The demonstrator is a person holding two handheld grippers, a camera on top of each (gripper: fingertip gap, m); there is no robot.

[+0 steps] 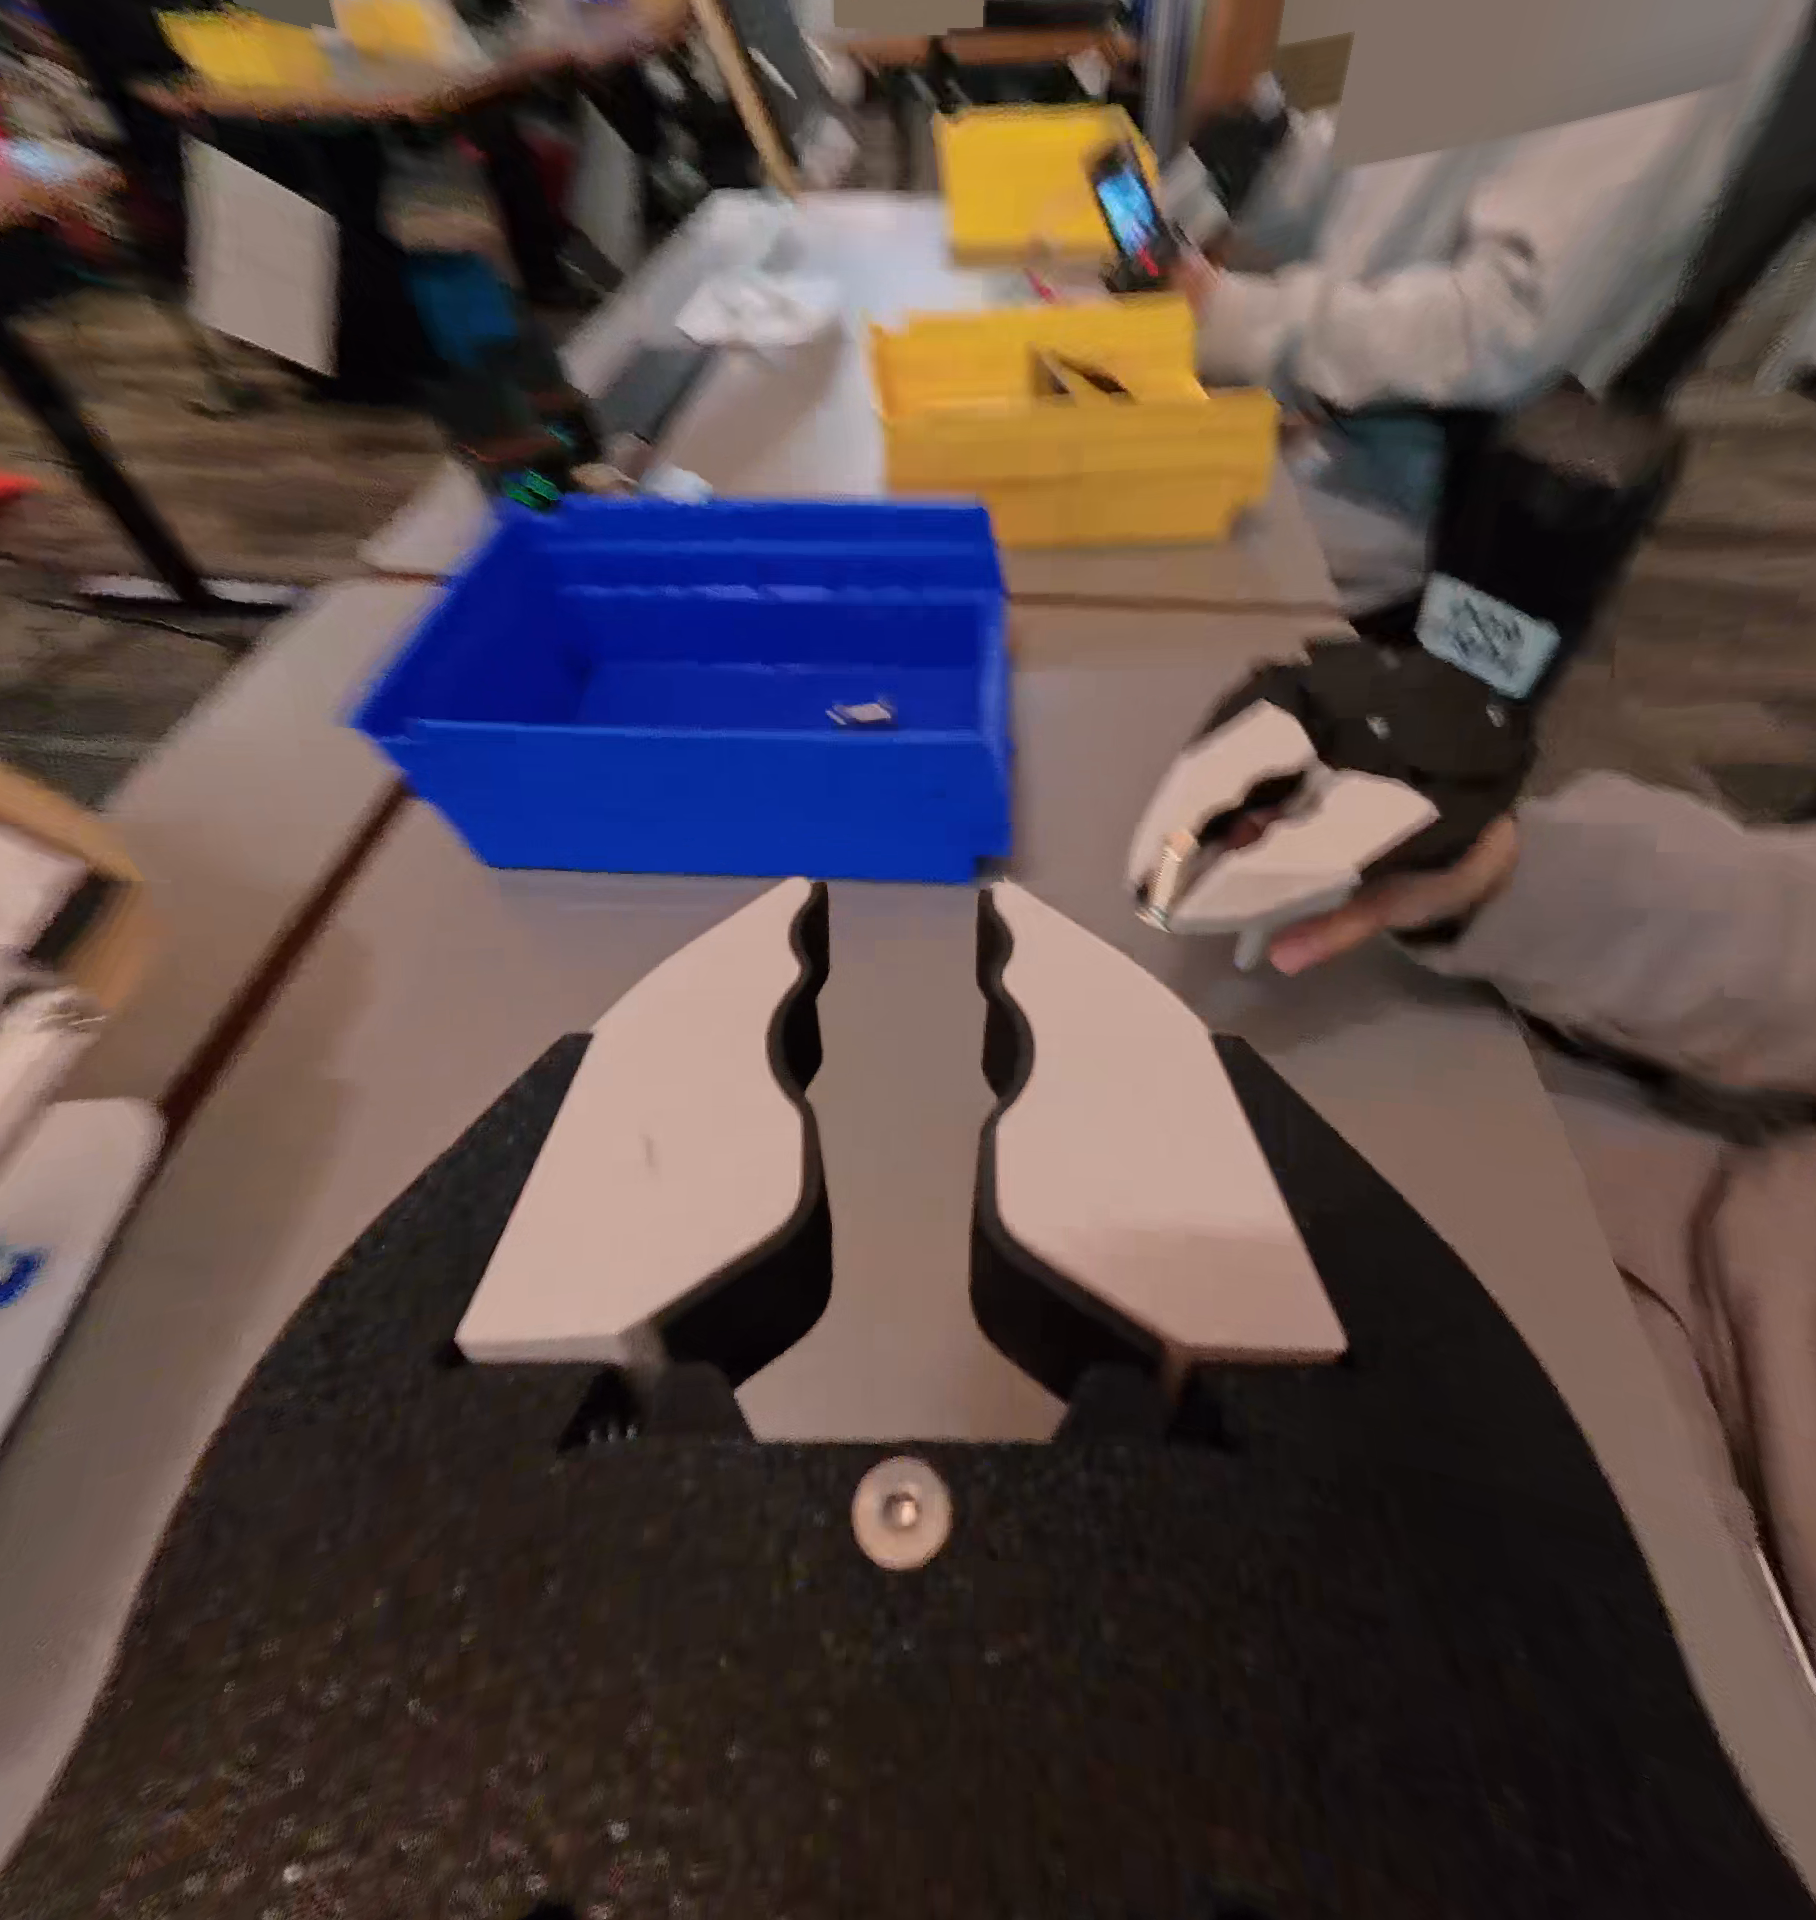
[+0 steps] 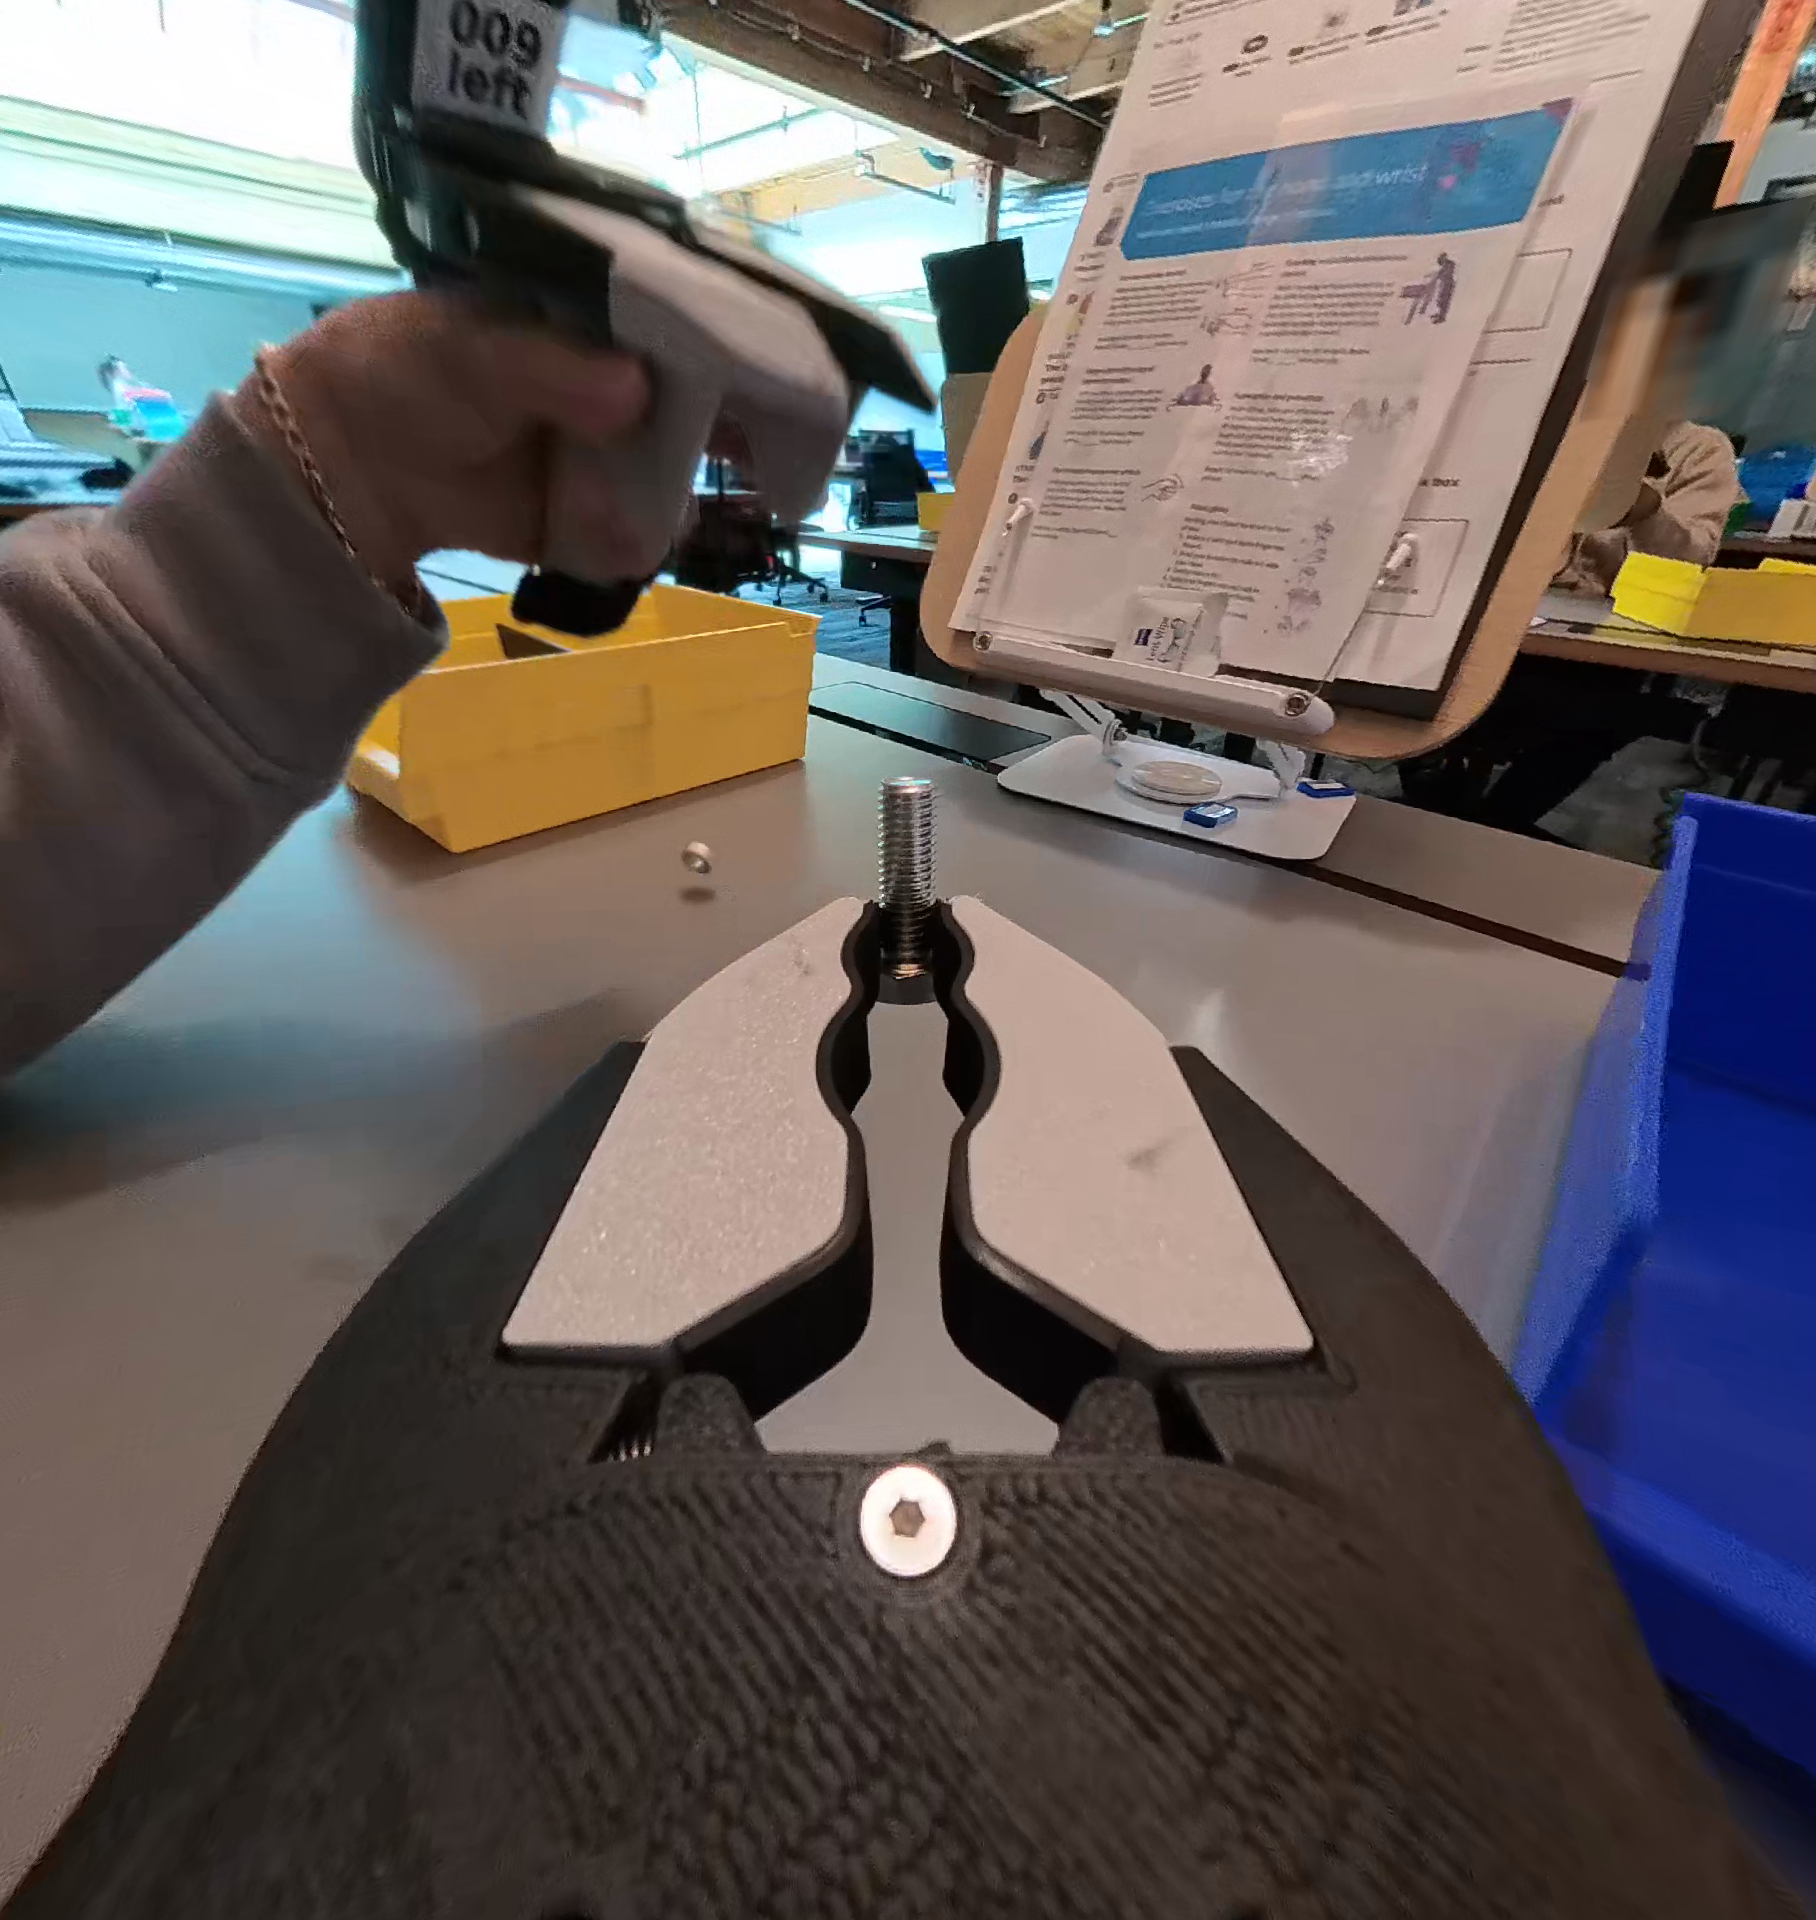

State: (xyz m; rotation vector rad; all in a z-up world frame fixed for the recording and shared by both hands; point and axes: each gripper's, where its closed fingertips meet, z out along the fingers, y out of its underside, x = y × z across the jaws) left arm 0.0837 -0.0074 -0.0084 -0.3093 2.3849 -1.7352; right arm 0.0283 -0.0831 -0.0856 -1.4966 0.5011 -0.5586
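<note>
On my left, the left gripper [image 1: 902, 914] hung above the grey counter [image 1: 592, 997] with its fingers [image 1: 675, 1122] spread and only bare counter showing between them. The view was blurred. Just beyond the fingertips sat a blue bin [image 1: 696, 810] with a small pale object [image 1: 862, 713] on its floor; I could not tell what it was. Behind the bin stood a yellow bin [image 1: 1070, 447]. From the other camera, the left gripper [image 2: 779, 343] was raised in my hand [image 2: 468, 436] above the yellow bin [image 2: 592, 717]. A small metal ring [image 2: 696, 857] showed near that bin, with a shadow on the counter just beneath it.

Further right, the right gripper [image 2: 906, 909] had its fingers [image 2: 738, 1122] pinching a silver bolt [image 2: 907, 842] near its head, the threaded shank standing upright above the fingertips. The left camera showed the bolt [image 1: 1166, 871] clamped at those tips. Beyond it stood a document stand [image 2: 1174, 800] with printed sheets, and the blue bin [image 2: 1735, 1143] lay at the far right.
</note>
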